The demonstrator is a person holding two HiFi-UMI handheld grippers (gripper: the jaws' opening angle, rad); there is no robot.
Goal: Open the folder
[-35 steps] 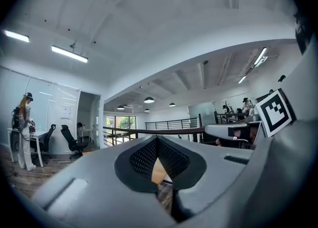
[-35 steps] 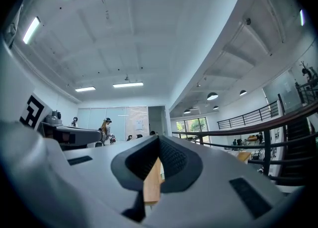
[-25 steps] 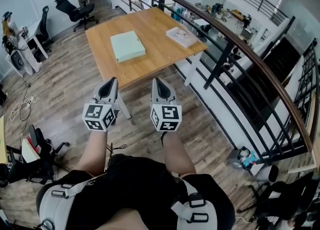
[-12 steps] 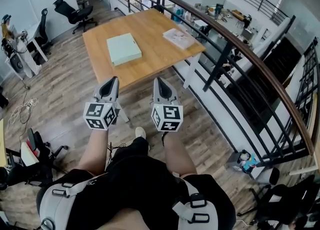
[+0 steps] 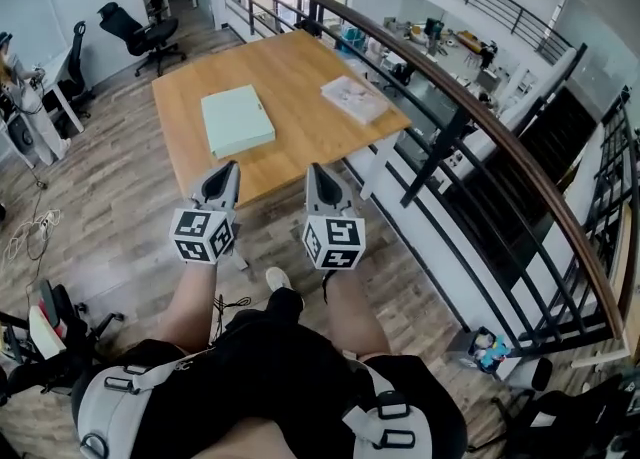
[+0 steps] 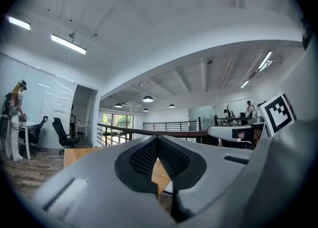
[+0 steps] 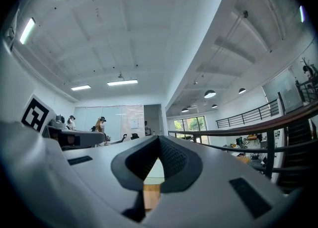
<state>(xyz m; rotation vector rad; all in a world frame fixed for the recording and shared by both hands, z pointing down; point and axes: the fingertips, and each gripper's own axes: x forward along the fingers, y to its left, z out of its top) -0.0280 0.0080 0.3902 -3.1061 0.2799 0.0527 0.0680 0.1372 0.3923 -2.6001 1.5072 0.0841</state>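
Observation:
A pale green folder (image 5: pixel 237 120) lies shut and flat on the wooden table (image 5: pixel 290 77), left of its middle. My left gripper (image 5: pixel 224 176) and right gripper (image 5: pixel 317 176) are held side by side over the floor, short of the table's near edge. Both point toward the table, both are shut, and nothing is between their jaws. In the left gripper view the left gripper (image 6: pixel 157 140) has its jaws closed with the table (image 6: pixel 74 156) beyond. In the right gripper view the right gripper (image 7: pixel 159 140) has its jaws closed too, with a strip of pale green behind them.
A stack of printed papers (image 5: pixel 353 98) lies near the table's right edge. A railing (image 5: pixel 470 97) with dark bars runs along the right. Office chairs (image 5: pixel 145 32) and desks stand at the far left. A person (image 6: pixel 12 117) stands far left in the left gripper view.
The view has moved forward: the table and folder sit lower and nearer to both grippers than a second ago. A foot now shows on the floor below them. Both grippers stayed shut.

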